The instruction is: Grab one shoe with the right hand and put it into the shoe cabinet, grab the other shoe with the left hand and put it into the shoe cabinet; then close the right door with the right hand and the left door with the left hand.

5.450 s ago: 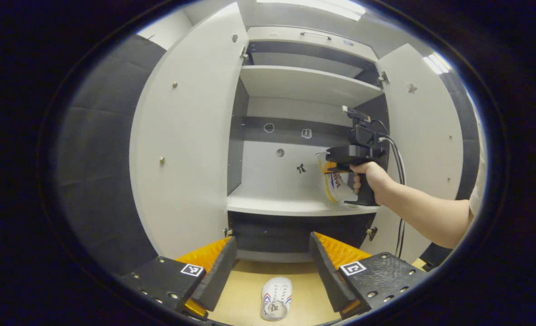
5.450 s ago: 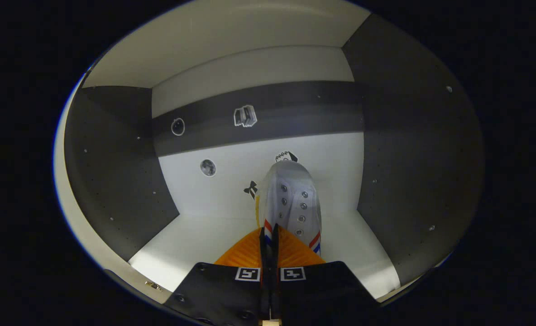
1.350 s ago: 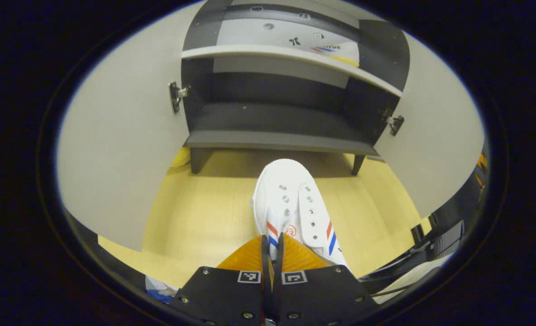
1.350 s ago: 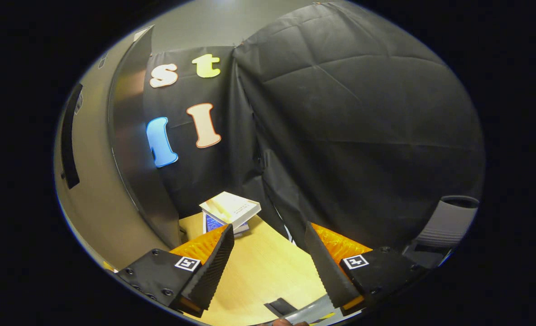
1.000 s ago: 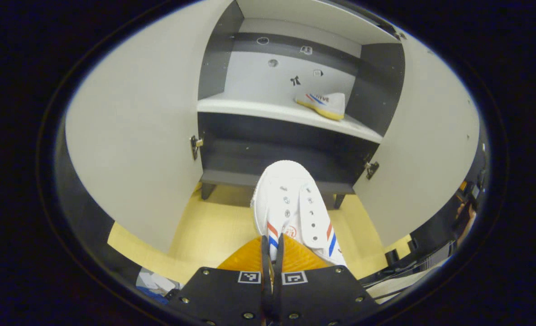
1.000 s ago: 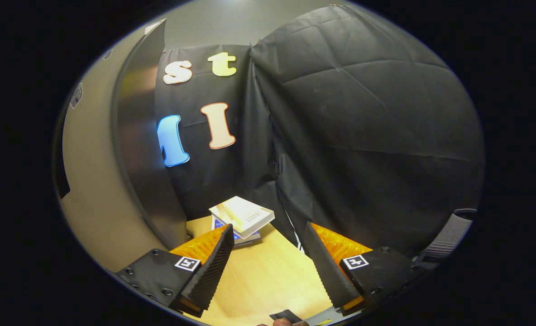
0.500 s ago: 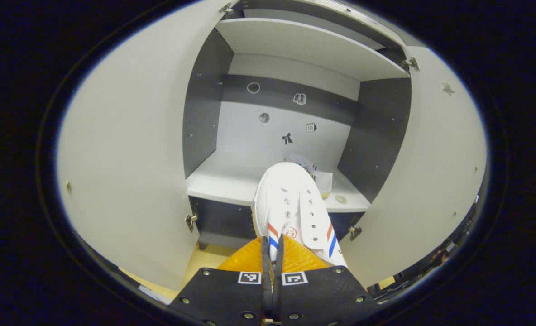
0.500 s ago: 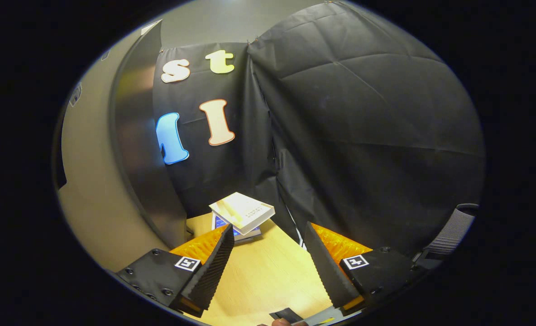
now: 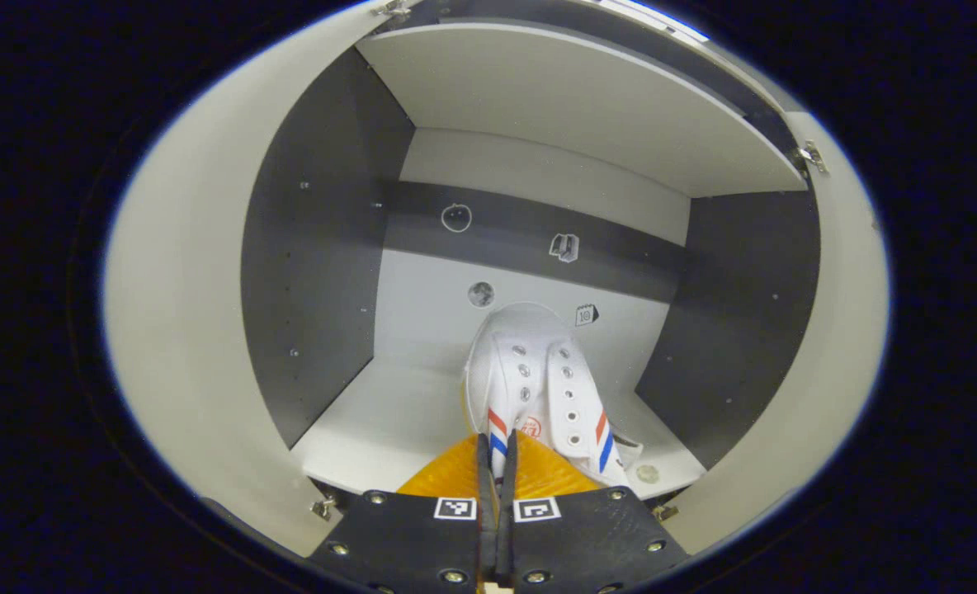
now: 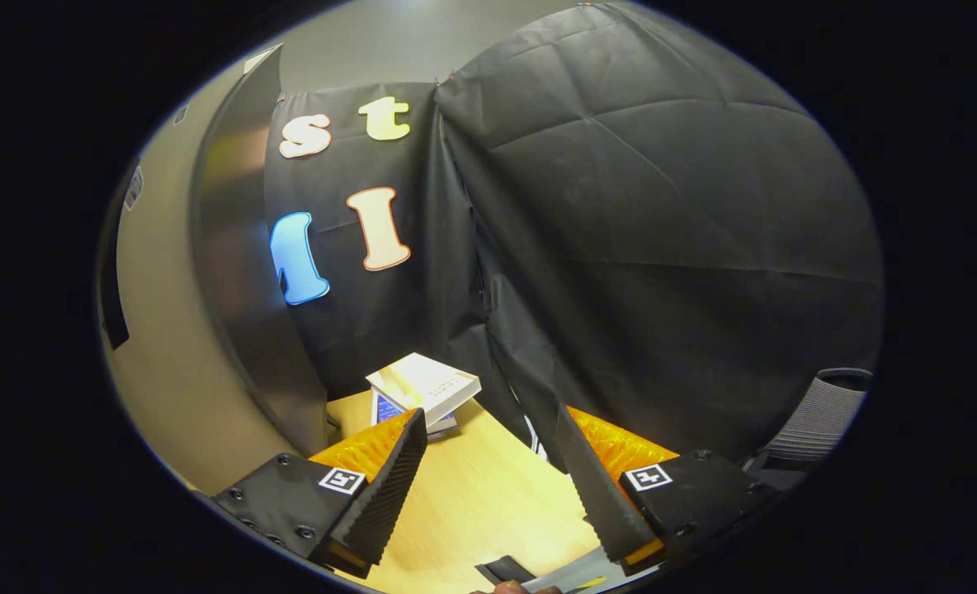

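A white canvas shoe (image 9: 538, 375) with red and blue stripes hangs toe-forward in my left gripper (image 9: 497, 441), which is shut on its heel end. The shoe is inside the shoe cabinet's middle compartment, just above the white shelf (image 9: 373, 421). A scrap of white shows low at the shoe's right side; I cannot tell what it is. Both cabinet doors stand open: the left door (image 9: 175, 330) and the right door (image 9: 839, 371). My right gripper (image 10: 488, 462) is open with nothing between its fingers, hovering over the wooden floor (image 10: 472, 503) away from the cabinet.
In the right gripper view a grey cabinet panel (image 10: 228, 272) rises at the left. A small stack of books (image 10: 422, 384) lies on the floor by the black cloth wall. A grey chair (image 10: 818, 421) stands at the right edge.
My left gripper has lifted the shoe from the floor and carried it forward into the middle compartment. The right gripper has stayed open and only swung slightly.
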Motion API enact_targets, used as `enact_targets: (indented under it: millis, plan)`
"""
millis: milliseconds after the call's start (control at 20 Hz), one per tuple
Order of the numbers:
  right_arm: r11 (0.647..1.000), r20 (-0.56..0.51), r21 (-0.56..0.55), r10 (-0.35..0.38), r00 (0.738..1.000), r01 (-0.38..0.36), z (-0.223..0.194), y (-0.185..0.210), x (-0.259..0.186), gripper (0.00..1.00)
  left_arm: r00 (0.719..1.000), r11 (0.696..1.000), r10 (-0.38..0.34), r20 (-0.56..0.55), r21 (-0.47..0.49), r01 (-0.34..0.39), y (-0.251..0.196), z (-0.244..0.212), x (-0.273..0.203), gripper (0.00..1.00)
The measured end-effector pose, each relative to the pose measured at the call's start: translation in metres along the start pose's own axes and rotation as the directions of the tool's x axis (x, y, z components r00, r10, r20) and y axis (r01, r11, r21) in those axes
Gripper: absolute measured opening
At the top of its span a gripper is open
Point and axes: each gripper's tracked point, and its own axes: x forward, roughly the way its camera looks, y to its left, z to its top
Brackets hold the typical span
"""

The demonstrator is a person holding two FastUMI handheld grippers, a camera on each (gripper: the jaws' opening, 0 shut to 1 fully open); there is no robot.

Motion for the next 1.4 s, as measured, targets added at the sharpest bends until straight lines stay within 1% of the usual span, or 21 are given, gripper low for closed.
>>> enact_targets:
  millis: [150, 300, 450, 600, 750, 800, 850, 900, 950, 1050, 1100, 1250, 1300, 1350, 1400]
  plan:
    - [1.000, -0.001, -0.004, -0.017, 1.000, 0.017, 0.000, -0.006, 0.000, 0.98, 1.000, 1.000, 0.015, -0.017, -0.006, -0.015, 0.001, 0.001, -0.001, 0.01]
    - [1.000, -0.005, 0.003, -0.023, 1.000, 0.023, 0.000, -0.006, 0.004, 0.98, 0.997, 0.999, 0.049, -0.057, 0.017, -0.048, 0.001, 0.003, -0.001, 0.01]
    - [1.000, -0.008, 0.017, -0.025, 1.000, 0.025, -0.003, -0.005, 0.009, 0.98, 0.994, 0.998, 0.059, -0.092, 0.022, -0.057, 0.001, 0.008, -0.005, 0.01]
    - [0.999, -0.016, 0.026, -0.019, 1.000, 0.019, -0.006, -0.002, 0.015, 0.99, 0.991, 0.996, 0.078, -0.111, 0.057, -0.072, 0.002, 0.009, -0.007, 0.01]
    - [1.000, -0.020, 0.023, -0.017, 1.000, 0.017, -0.008, 0.000, 0.019, 0.98, 0.989, 0.994, 0.075, -0.131, 0.088, -0.064, 0.000, 0.009, -0.007, 0.01]
    - [0.999, -0.023, 0.030, -0.011, 1.000, 0.012, -0.007, 0.002, 0.019, 0.98, 0.991, 0.997, 0.045, -0.126, 0.075, -0.036, -0.008, 0.008, -0.007, 0.04]
    - [0.999, -0.020, 0.040, 0.002, 1.000, -0.001, -0.004, 0.007, 0.019, 0.98, 0.994, 0.996, 0.046, -0.094, 0.077, -0.039, -0.007, 0.015, 0.001, 0.19]
    - [0.999, -0.014, 0.044, 0.015, 1.000, -0.014, 0.000, 0.012, 0.019, 0.98, 0.997, 0.995, 0.049, -0.059, 0.094, -0.043, -0.009, 0.025, -0.008, 0.25]
    - [0.999, -0.001, 0.044, 0.031, 1.000, -0.031, 0.004, 0.016, 0.019, 0.99, 0.997, 0.990, 0.071, -0.028, 0.125, -0.068, -0.006, 0.034, -0.011, 0.37]
    - [0.997, 0.027, 0.041, 0.065, 0.998, -0.066, 0.015, 0.027, 0.017, 0.98, 0.994, 0.978, 0.108, 0.006, 0.179, -0.108, -0.001, 0.053, -0.044, 0.77]
    - [0.996, 0.034, 0.039, 0.082, 0.996, -0.083, 0.019, 0.033, 0.017, 0.98, 0.992, 0.972, 0.123, 0.026, 0.196, -0.126, 0.000, 0.054, -0.044, 0.98]
    - [0.992, 0.055, 0.017, 0.126, 0.990, -0.128, 0.036, 0.048, 0.013, 0.98, 0.990, 0.975, 0.105, 0.090, 0.185, -0.120, -0.007, 0.069, -0.084, 1.00]
    - [0.990, 0.065, 0.007, 0.139, 0.988, -0.140, 0.043, 0.053, 0.011, 0.98, 0.989, 0.976, 0.100, 0.108, 0.185, -0.119, -0.008, 0.072, -0.101, 0.97]
    - [0.988, 0.074, 0.000, 0.156, 0.985, -0.157, 0.050, 0.058, 0.007, 0.93, 0.987, 0.973, 0.101, 0.128, 0.193, -0.124, -0.008, 0.077, -0.117, 1.00]
    - [0.984, 0.082, -0.003, 0.180, 0.980, -0.180, 0.057, 0.064, 0.003, 0.93, 0.984, 0.970, 0.099, 0.147, 0.207, -0.128, -0.009, 0.079, -0.132, 1.00]
